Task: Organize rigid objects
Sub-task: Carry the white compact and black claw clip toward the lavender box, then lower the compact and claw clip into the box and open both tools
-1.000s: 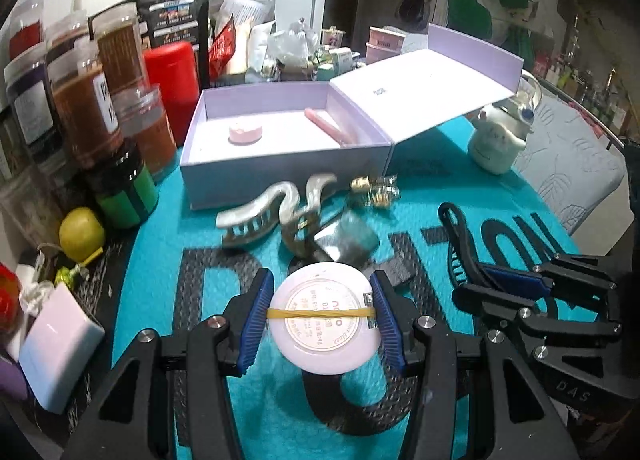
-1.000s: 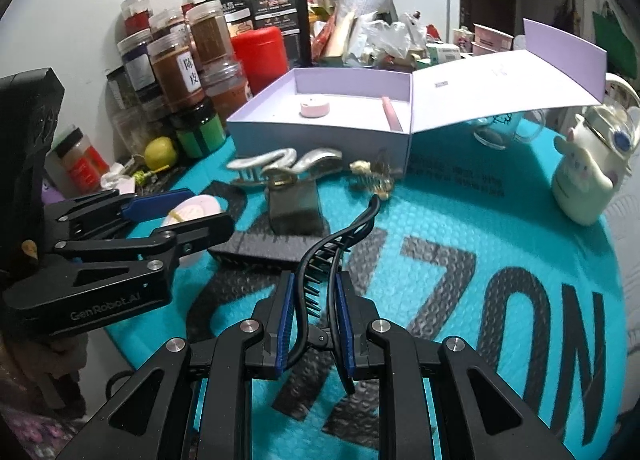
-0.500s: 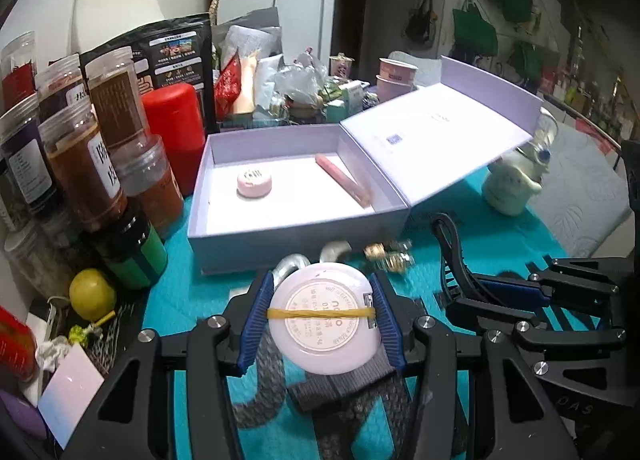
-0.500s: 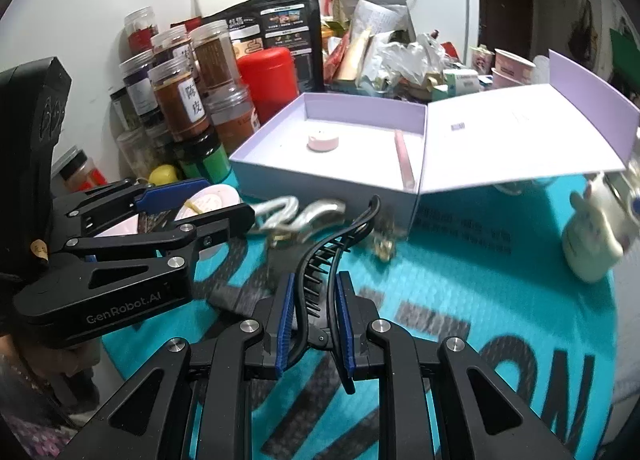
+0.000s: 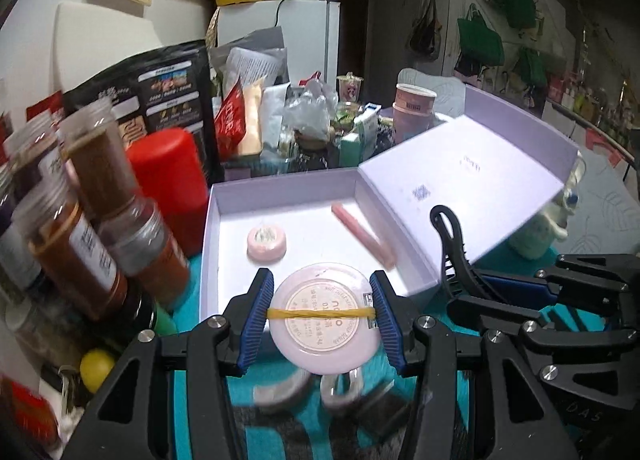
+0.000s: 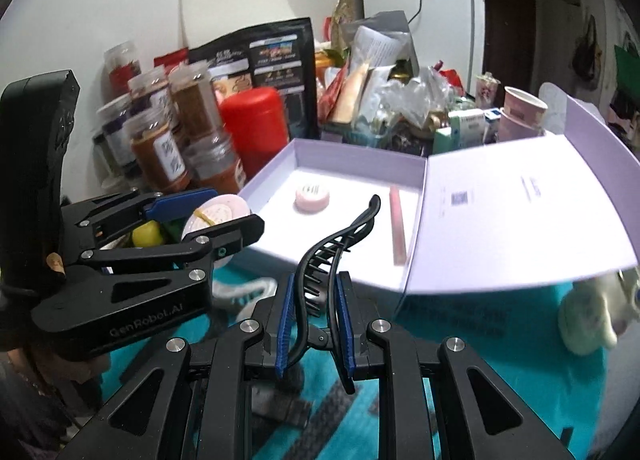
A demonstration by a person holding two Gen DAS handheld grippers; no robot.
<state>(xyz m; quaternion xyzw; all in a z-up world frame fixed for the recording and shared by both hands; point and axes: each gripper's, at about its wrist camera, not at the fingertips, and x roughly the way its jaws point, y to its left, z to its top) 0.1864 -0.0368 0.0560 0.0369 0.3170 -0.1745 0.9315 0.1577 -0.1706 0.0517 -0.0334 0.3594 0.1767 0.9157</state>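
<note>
Lilac box (image 5: pixel 316 188); pink compact (image 5: pixel 326 318), yellow band.

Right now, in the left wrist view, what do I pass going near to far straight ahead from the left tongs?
Round pink compact held in the left tongs → small pink round case in the lavender box → box's back wall → cluttered bags → white fridge.

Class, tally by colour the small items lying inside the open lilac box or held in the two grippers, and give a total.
Pink: 3 — round tin, stick, banded round compact
Black: 1 — hair claw
Total: 4
</note>
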